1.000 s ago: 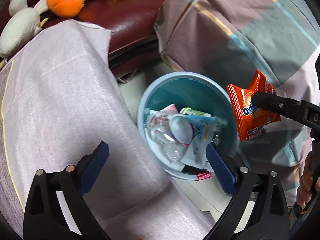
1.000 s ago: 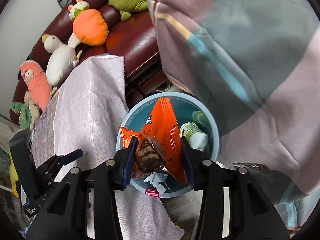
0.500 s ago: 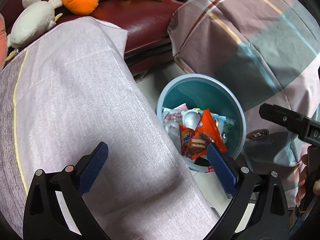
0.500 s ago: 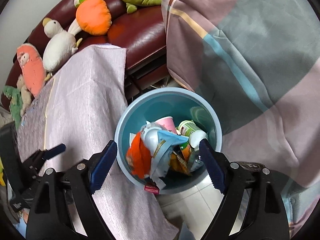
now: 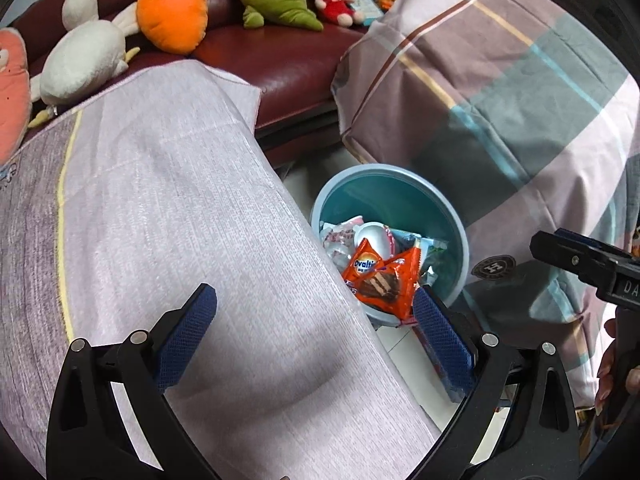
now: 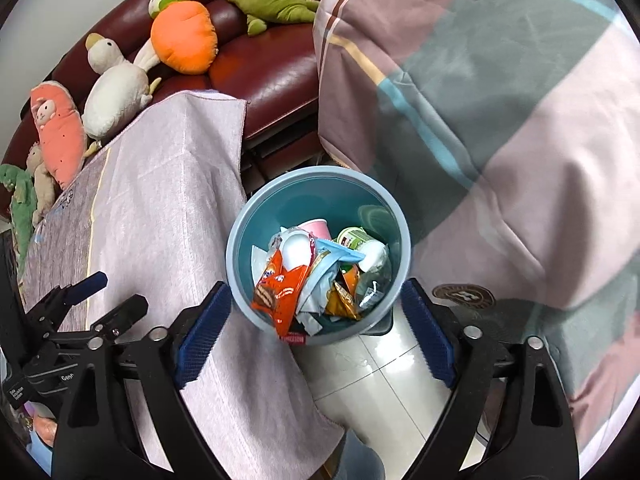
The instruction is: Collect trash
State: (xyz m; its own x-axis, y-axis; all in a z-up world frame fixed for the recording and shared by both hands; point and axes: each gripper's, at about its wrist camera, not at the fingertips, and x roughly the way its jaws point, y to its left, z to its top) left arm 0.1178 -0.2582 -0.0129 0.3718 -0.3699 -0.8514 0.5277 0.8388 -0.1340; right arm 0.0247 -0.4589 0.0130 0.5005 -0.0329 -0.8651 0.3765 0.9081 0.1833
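In the round blue plastic bin (image 6: 240, 240) on the pale tiled floor (image 6: 372, 376), the orange foil Ovaltine snack wrapper (image 6: 280, 292) lies on top of the other rubbish, crumpled against the near wall with its chocolate-wafer picture facing up. Around it sit a pink paper cup (image 6: 316, 229), a white and green yoghurt pot (image 6: 354, 239), a light blue torn packet (image 6: 340, 254) and some clear plastic.

Your right gripper (image 6: 316, 336) hangs above the bin's near edge, its blue-padded jaws opening wide and nothing between them; the wrapper lies free below. Your left gripper (image 5: 316, 340) is also spread wide and empty, one blue pad over the cloth, the other near the bin's rim.

Just beside the bin on its left hangs the lilac woven cloth with a yellow stripe (image 5: 160, 208) that covers the table. On the bin's other side a plaid sheet in pink, grey-green and mauve (image 6: 500, 100) drapes down close to the rim. Behind both runs a dark red leather sofa (image 5: 280, 56) carrying soft toys: a white goose (image 5: 84, 64), an orange carrot (image 5: 172, 12), a green dinosaur (image 5: 276, 0) and a small bear in red (image 5: 332, 0).
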